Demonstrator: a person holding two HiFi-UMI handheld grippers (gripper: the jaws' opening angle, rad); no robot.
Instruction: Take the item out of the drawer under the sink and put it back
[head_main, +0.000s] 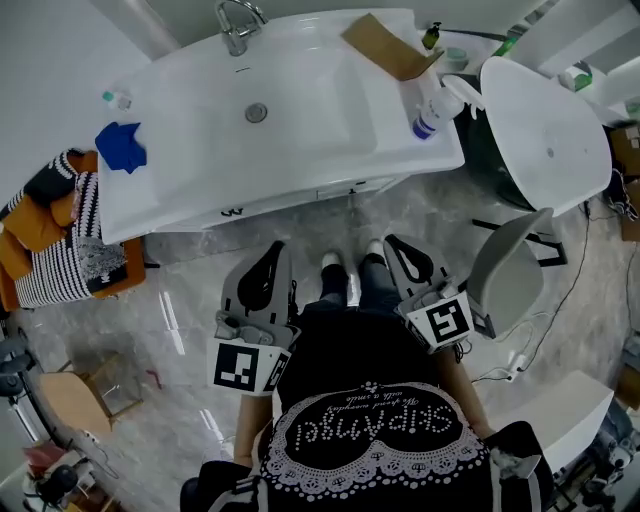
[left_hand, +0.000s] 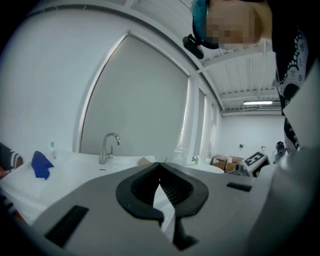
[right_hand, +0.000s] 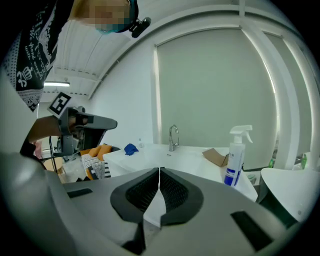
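Note:
The white sink counter (head_main: 330, 150) stands ahead of me, with a faucet (head_main: 235, 25) at its back edge. Below its front edge show the closed drawer fronts (head_main: 300, 203), with small dark handles. What lies inside them is hidden. My left gripper (head_main: 274, 247) and right gripper (head_main: 391, 241) hang side by side in front of the cabinet, short of the drawers and touching nothing. In the left gripper view the left gripper (left_hand: 160, 164) has its jaws together and empty. The right gripper (right_hand: 160, 170) is likewise shut on nothing in its own view.
On the counter lie a blue cloth (head_main: 122, 145), a cardboard piece (head_main: 385, 45) and a spray bottle (head_main: 435, 105). A white round seat (head_main: 545, 130) and a grey chair (head_main: 505, 275) stand at the right. Striped and orange cushions (head_main: 55, 240) sit at the left.

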